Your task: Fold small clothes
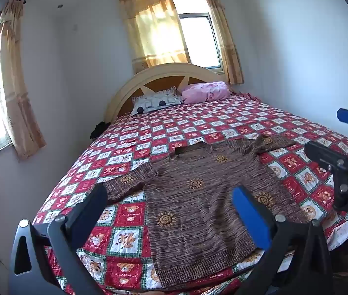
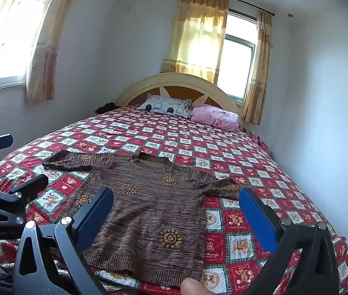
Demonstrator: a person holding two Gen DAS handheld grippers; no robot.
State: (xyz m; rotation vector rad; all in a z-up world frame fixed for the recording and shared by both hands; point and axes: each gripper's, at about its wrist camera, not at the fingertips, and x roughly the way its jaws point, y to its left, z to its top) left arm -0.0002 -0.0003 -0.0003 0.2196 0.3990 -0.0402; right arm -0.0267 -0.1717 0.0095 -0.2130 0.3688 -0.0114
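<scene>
Sweater [image 1: 198, 211] flat on bed [image 1: 223, 127], neck far, hem near. Left gripper [image 1: 171, 209], right gripper [image 2: 176, 211]: jaws wide, holding nothing, above hem.

A sweater [image 1: 198, 204] lies flat on the near part of the bed [image 1: 223, 123], neck toward the far headboard [image 1: 164, 73], sleeves spread left and right. Two pillows [image 1: 156, 102] sit side by side at the far end, just before the headboard, windows [image 1: 198, 39] behind
</scene>
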